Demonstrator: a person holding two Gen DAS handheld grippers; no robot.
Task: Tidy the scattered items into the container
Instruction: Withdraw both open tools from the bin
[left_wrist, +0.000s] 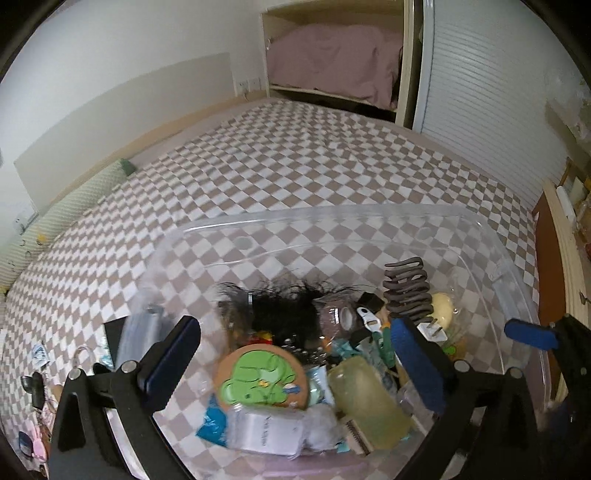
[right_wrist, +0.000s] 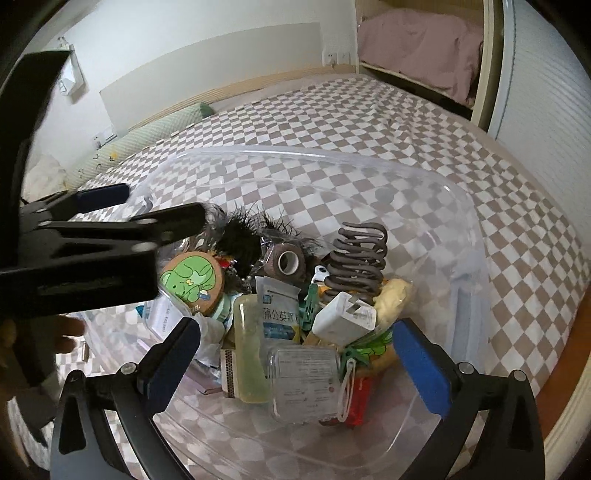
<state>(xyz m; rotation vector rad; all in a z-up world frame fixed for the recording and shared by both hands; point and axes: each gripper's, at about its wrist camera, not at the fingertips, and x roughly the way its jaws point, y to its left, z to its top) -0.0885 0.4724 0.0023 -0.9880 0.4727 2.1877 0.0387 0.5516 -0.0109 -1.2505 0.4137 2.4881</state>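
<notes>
Where it sits, the container (right_wrist: 424, 177) runs crosswise.

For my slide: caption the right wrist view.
Open right hand-held gripper above clear plastic container full of small items, on checkered bed.

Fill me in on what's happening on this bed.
A person is tidying small clutter into a clear plastic bin on the checkered bed. Both tools, left and right, hang open and empty over it. Inside are a frog coaster, white charger and grey coiled holder. A few bits remain outside, left of the bin.
</notes>
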